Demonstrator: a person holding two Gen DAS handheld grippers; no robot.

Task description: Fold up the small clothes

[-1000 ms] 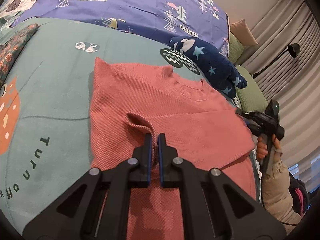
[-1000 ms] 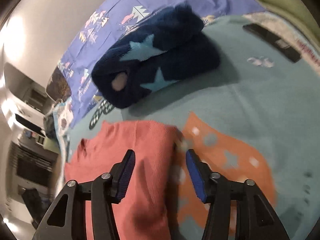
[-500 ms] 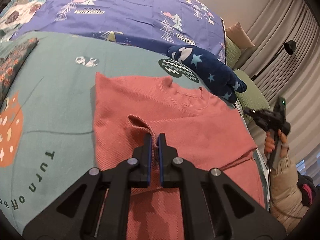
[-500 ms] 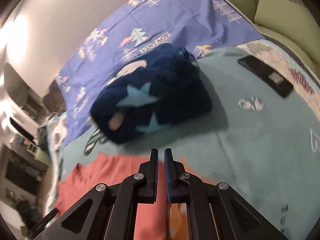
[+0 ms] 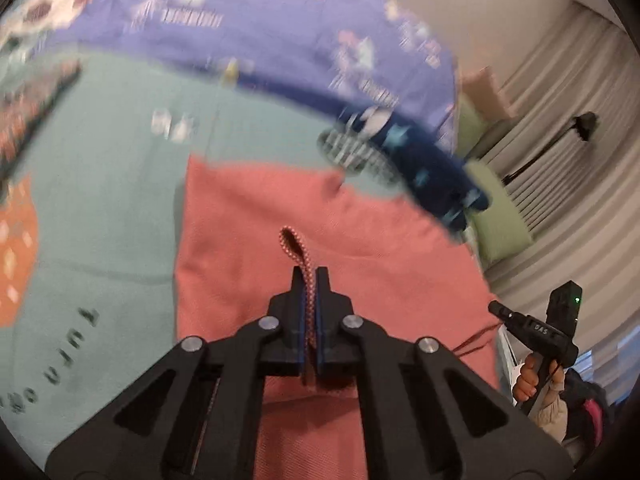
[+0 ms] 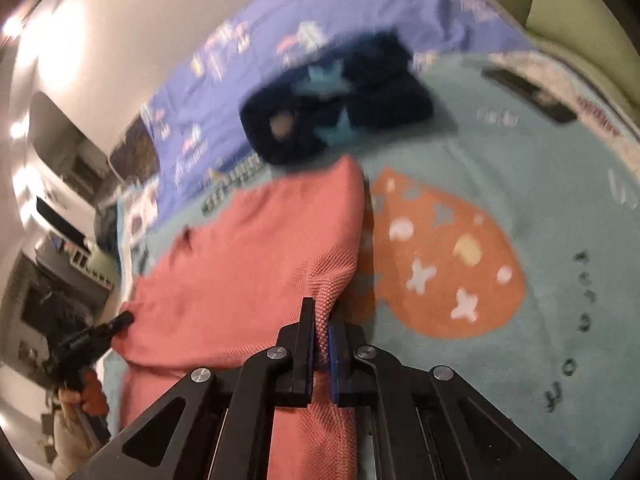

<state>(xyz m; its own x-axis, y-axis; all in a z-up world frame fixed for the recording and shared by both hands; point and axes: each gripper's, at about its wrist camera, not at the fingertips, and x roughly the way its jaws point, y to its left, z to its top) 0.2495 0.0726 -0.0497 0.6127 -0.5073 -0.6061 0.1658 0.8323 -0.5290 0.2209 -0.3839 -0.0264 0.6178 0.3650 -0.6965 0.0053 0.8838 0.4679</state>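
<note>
A salmon-pink knit top (image 5: 360,248) lies spread on the teal bed blanket (image 5: 108,200). My left gripper (image 5: 309,280) is shut on a raised fold of the top near its lower middle. In the right wrist view the same pink top (image 6: 256,264) shows, and my right gripper (image 6: 319,316) is shut on its right side edge, lifting a ridge of cloth. The right gripper also shows in the left wrist view (image 5: 500,312) at the top's right edge. The left gripper shows in the right wrist view (image 6: 124,318) at the far left edge.
A dark blue star-print plush garment (image 6: 340,100) lies beyond the top, near the purple tree-print cover (image 5: 280,40). A black remote (image 6: 528,96) lies on the blanket at far right. Green pillows (image 5: 496,220) and a floor lamp (image 5: 580,128) stand by the curtains.
The right gripper came down onto the top's right edge and closed on it. The left gripper kept its hold and lifted the fold higher; both views swing and blur.
</note>
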